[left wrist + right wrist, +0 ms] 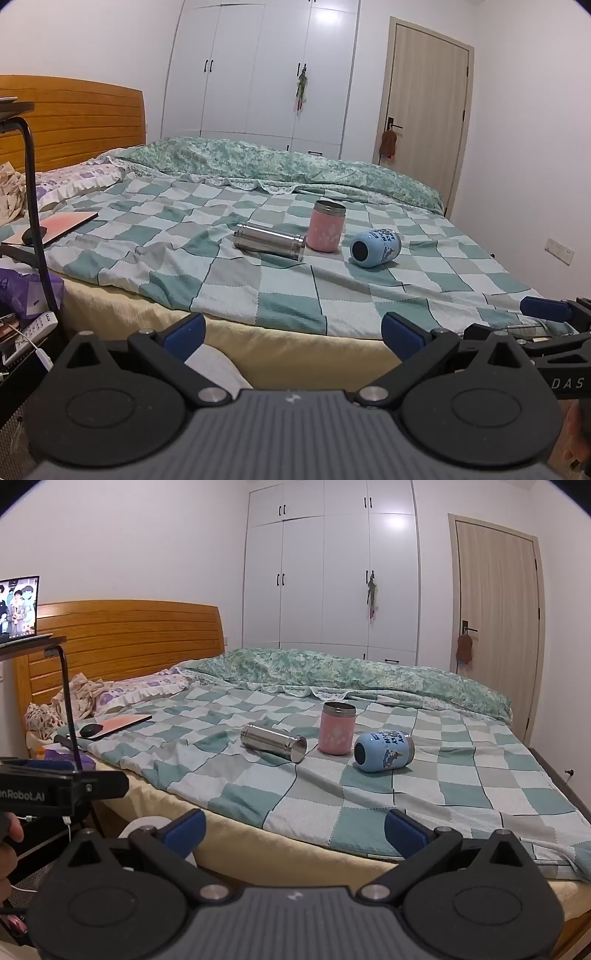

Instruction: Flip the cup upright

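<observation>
1. Left gripper [293,332]: jaws spread wide, nothing between the blue pads. It is held off the near edge of the bed [280,347], well short of the cups.
2. Right gripper [295,829]: jaws likewise wide and empty, also short of the bed edge. Its body shows at the right margin of the left wrist view, just beside the left gripper.
3. Blue cup [384,751]: lies on its side on the checked blanket [369,805], dark end facing the grippers. It sits well ahead of both, slightly right of centre.
4. Steel cup [273,742]: also on its side, left of the blue cup, open mouth towards the right.
5. Pink cup [337,728]: upright between the two fallen cups, slightly behind them; near both, contact cannot be judged.
6. Green floral quilt [351,675] is bunched along the far side.
</observation>
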